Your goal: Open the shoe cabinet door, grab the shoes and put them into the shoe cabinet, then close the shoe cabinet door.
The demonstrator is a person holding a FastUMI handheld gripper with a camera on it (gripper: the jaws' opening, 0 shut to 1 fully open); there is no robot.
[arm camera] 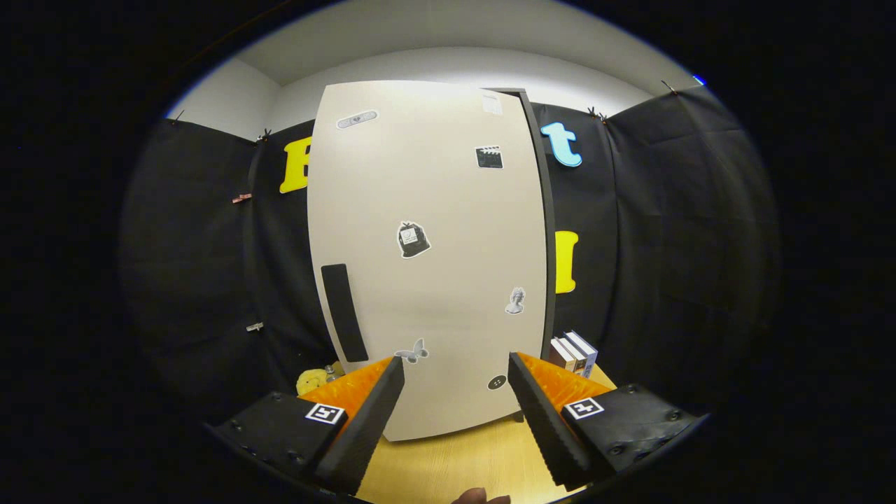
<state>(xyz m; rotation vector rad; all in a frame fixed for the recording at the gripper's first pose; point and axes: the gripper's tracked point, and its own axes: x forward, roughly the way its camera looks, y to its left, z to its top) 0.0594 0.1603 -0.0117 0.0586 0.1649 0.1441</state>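
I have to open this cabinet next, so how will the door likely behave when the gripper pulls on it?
The cabinet door looks like a rigid flat panel, so it should swing stiffly rather than flex. Its smooth face seems slippery; the dark handle strip offers better purchase. The open gripper holds nothing.

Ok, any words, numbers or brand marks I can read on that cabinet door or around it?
Shoe cabinet door: no legible text; its stickers are pictures.
Pale sticker at the door's top corner: too blurred to read.
Books beside the cabinet: spines too small to read.
Gripper, open and aimed at the door: square coded markers, no words.
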